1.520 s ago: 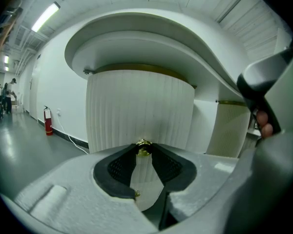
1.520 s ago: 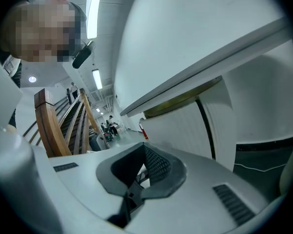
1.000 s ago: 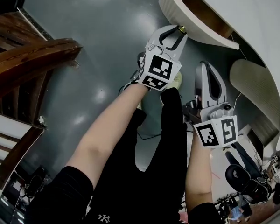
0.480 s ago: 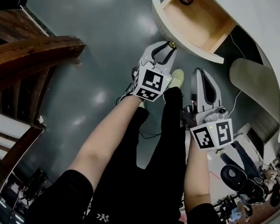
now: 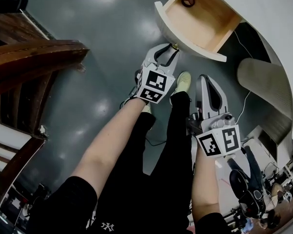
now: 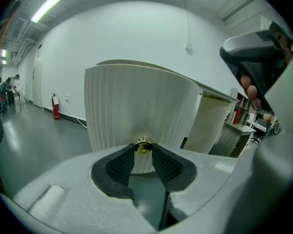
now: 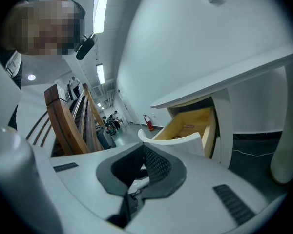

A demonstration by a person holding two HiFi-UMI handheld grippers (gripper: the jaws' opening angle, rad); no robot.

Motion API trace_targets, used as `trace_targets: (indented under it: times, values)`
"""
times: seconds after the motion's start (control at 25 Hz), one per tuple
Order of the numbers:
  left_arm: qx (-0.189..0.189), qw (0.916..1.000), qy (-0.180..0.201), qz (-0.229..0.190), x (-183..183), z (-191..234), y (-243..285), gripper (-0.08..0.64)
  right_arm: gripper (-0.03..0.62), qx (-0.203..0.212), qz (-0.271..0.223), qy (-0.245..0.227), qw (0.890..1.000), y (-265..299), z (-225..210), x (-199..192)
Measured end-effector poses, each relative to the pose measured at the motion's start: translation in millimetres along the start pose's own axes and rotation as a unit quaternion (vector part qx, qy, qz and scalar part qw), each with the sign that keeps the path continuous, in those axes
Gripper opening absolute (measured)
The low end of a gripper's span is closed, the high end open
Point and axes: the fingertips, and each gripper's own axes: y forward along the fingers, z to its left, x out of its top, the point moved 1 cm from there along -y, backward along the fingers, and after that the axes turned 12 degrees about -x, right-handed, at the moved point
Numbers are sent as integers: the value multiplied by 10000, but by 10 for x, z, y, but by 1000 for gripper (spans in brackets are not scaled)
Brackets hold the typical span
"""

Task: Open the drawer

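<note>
**Drawer well out, knob in the left claw**

The left claw (image 6: 142, 154) is clenched on the brass knob (image 6: 143, 146) at its tips. The drawer (image 6: 136, 106) is straight ahead, its ribbed front facing the claw. Its wooden inside is exposed, so the task looks nearly done. Its slide axis runs directly away from that claw. The right claw (image 7: 143, 147) is closed on nothing.
</note>
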Motion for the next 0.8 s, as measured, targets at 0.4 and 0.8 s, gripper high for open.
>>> trace_targets:
  times: [0.4, 0.8]
  values:
    - [-83, 9999, -67, -101, 338, -161, -397, 102, 15, 5, -44, -169, 9998, -181, 195, 219]
    - [-207, 9993, 3, -305, 1241, -556, -1075, 51, 15, 32, -71, -397, 9992, -532, 518, 717]
